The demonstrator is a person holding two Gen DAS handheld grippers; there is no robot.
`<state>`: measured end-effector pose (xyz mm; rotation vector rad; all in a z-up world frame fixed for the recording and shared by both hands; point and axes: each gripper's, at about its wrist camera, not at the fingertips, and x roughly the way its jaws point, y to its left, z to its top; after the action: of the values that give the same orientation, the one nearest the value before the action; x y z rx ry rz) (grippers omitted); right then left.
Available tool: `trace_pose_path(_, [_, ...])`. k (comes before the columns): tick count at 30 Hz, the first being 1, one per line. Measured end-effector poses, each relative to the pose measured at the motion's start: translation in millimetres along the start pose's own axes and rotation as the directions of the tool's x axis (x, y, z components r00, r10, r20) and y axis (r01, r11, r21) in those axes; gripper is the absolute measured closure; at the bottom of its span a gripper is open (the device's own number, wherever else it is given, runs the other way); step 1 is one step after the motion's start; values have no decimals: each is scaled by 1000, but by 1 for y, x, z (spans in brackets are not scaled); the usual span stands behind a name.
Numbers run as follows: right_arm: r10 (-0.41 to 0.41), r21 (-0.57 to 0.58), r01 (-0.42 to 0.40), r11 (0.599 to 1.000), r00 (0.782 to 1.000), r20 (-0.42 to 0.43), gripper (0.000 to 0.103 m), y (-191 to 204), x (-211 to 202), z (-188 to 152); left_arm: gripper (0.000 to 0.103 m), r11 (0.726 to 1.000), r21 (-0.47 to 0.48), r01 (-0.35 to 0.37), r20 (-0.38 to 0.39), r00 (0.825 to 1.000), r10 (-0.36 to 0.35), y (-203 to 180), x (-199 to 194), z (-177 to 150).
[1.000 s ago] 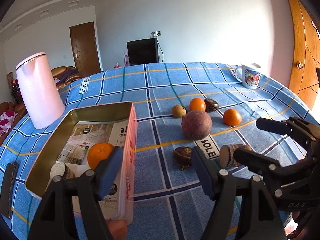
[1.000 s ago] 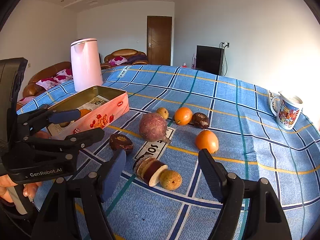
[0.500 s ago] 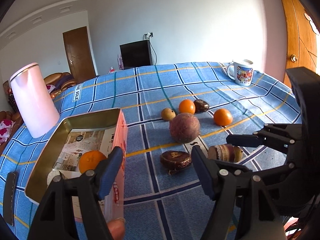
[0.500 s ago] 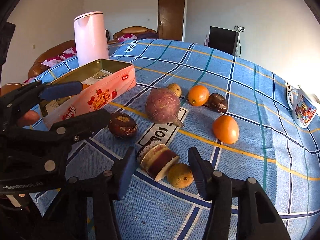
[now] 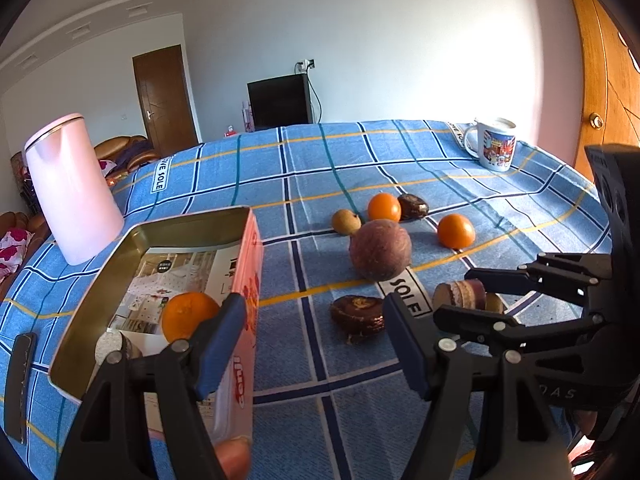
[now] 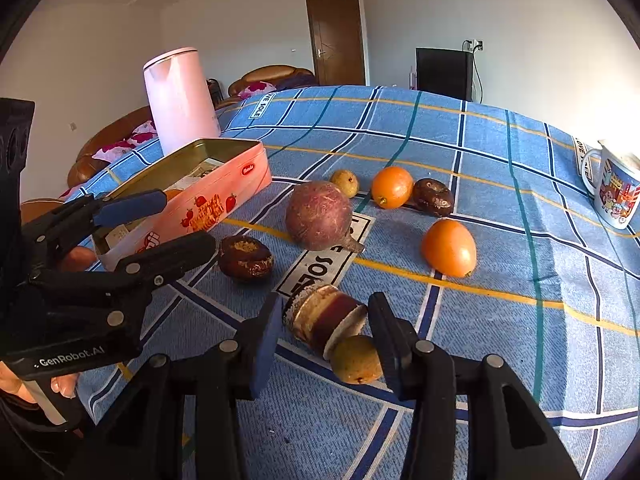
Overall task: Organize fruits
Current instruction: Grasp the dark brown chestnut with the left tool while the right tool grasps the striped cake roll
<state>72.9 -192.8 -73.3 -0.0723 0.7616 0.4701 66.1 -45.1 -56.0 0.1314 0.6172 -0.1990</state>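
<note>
- My right gripper (image 6: 322, 330) is low over the blue plaid tablecloth (image 6: 500, 344), its jaws closing around a short layered brown-and-cream cylinder (image 6: 322, 320) lying on its side; the pads are not clearly pressing it yet.
- A small yellow-brown round fruit (image 6: 356, 358) touches the cylinder's near end and sits just inside my right-hand finger, crowding the grasp.
- My left gripper (image 5: 312, 344) hangs with its jaws spread and empty, beside the open pink rectangular metal tin (image 5: 252, 264); one blue pad overlaps the tin's wall in the left wrist view.
- Inside the tin lie an orange round fruit (image 5: 186, 314) and a pale round piece (image 5: 110, 344), partly hidden.
- A dark brown wrinkled fruit (image 6: 245, 258) lies between the tin and the cylinder.
- Beyond it: a large purple-brown round root (image 6: 320, 214), another small yellow-brown fruit (image 6: 345, 182), an orange fruit (image 6: 392, 187), a second dark brown fruit (image 6: 434, 197) and a further orange fruit (image 6: 450, 247), loosely grouped.
- A tall pink kettle (image 6: 178, 98) stands behind the tin; a printed white mug (image 6: 616, 190) stands well apart at the cloth's far edge.
- A flat black bar (image 5: 20, 384) lies near the tin's other side.
</note>
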Motion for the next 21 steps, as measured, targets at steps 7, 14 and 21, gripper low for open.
trace_pose_path(7, [-8,52,5,999,998,66,58,-8,-11,-2,30,999,42,16,-6,1000,-15,-16,2,-3])
trace_pose_path(14, [-25,165,-1,986,988,151,57,-27,-25,-2,30,998,68,19,-53,998,-16,-28,19,4])
trace_pose_path(21, [-22,170,-8,985,984,176,57,-27,-29,-2,42,997,55,47,-176,984,-37,-35,46,5])
